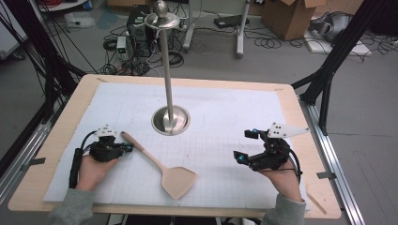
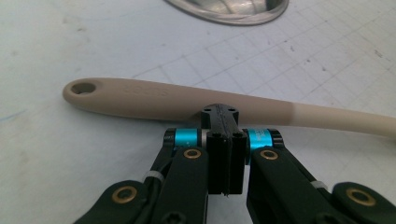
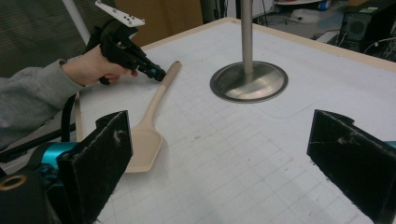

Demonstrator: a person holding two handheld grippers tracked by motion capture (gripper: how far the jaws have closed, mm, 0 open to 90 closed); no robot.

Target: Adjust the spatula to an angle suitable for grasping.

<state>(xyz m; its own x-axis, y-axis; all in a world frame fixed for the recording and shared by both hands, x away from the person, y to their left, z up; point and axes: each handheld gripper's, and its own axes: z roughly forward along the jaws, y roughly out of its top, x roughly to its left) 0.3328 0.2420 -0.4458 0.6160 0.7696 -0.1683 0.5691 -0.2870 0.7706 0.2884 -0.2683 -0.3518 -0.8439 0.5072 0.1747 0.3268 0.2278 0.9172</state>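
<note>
We find the beige spatula lying flat on the gridded mat, the left gripper closed empty against its handle, the right gripper open; it looks light, stiff, smooth, best held mid-handle.

I see a wood-edged table w/ a white grid mat over most of it. Grey floor beyond the far edge, strewn w/ cables. Cardboard box past the far right corner, PC tower far left. Black frame struts on both sides. Light's even.
</note>
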